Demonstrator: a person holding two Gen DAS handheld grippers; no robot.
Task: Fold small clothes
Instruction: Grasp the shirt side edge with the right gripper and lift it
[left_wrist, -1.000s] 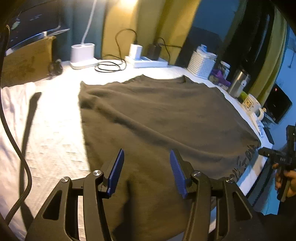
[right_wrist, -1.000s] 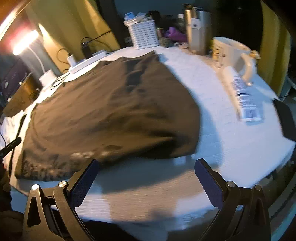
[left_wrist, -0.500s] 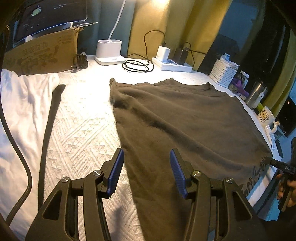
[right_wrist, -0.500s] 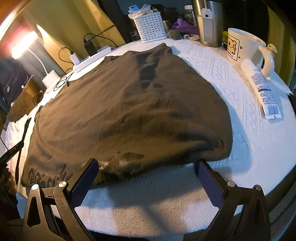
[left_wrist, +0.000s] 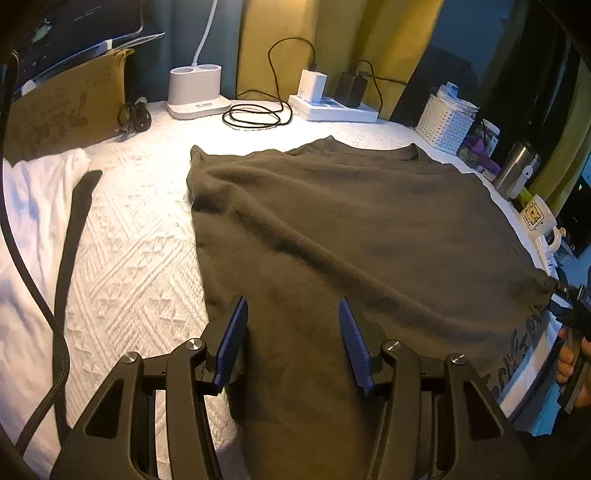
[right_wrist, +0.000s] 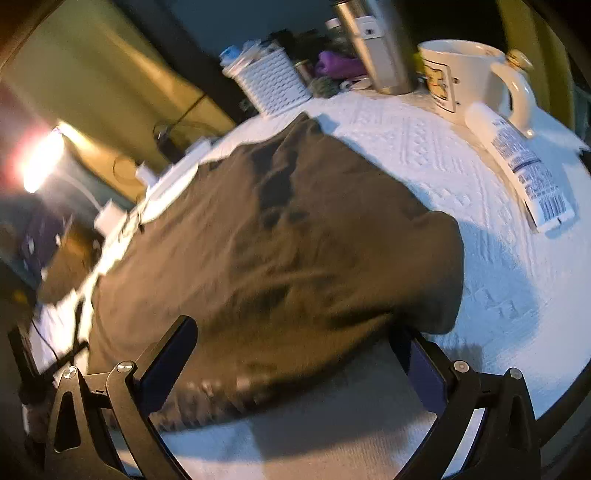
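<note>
Left tool (left_wrist: 291, 339) poised with blue pads spread apart over the near hem of the dark olive T-shirt (left_wrist: 351, 236), nothing pinched between them, cloth merely lying beneath. Right tool (right_wrist: 295, 365) likewise released, pads parted wide above the shirt's near right corner, no fabric gripped as far as the blurred right wrist view shows. Also glimpsed at the far right edge of the left wrist view, carried in the person's hand (left_wrist: 570, 360).

Spread flat and face down on the white textured bed cover (left_wrist: 136, 258), filling most of the middle of it. Neckline toward the far side, close to the white power strip (left_wrist: 332, 109) and coiled black cable (left_wrist: 255, 116); hem toward the near edge, so long axis running away from the cameras, collar to hem. Some printed lettering (left_wrist: 517, 354) peeking out at the near right hem where the edge curls up. Right side lying close to the white mug (right_wrist: 465, 77) and the tube (right_wrist: 521, 166), but apart from both.

Progress judged as barely begun: laid out and fairly smooth, a few soft ridges running diagonally, no fold visible yet. Sleeves not clearly discernible, possibly tucked under or lost in the dim light. Left to do, by this reading: pinching the near corners with both tools, bringing one part over another, then folding again into a compact shape. White garment (left_wrist: 33, 206) and dark strap (left_wrist: 72, 236) lying off to the left, untouched.
</note>
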